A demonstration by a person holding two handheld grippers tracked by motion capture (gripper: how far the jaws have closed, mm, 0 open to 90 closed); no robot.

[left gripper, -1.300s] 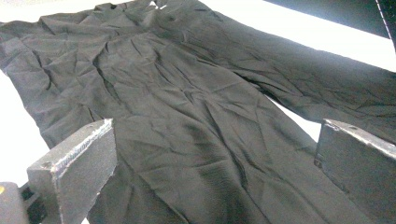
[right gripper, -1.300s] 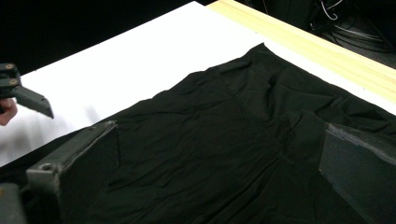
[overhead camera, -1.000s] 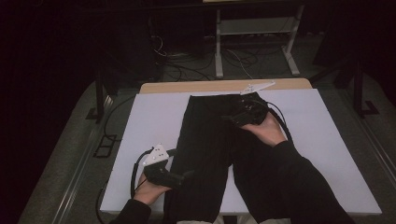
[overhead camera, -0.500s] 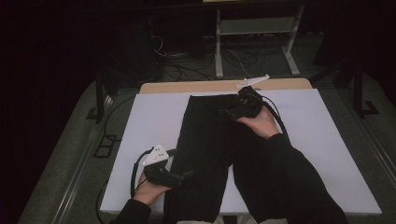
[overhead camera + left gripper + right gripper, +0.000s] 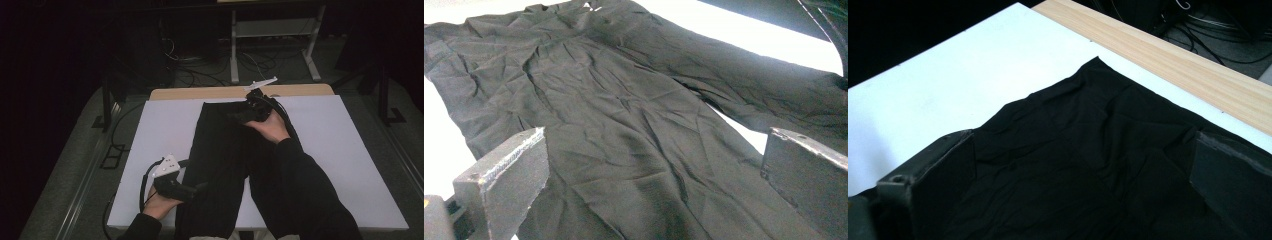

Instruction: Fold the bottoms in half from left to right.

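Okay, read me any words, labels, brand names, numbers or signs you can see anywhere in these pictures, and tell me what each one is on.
None: no readable text in any view.
Black trousers: plain fabric, no tag or print showing.
White table cover: blank.
Left tool and right tool: no markings legible; their jaws are bare black metal.

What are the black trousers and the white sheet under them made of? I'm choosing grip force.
Trousers: thin woven cloth, matte, probably a light synthetic or cotton blend; it shows fine creases and lies limp. Sheet: smooth, matte white, flat and stiff-looking, perhaps board or foam; can't tell which.
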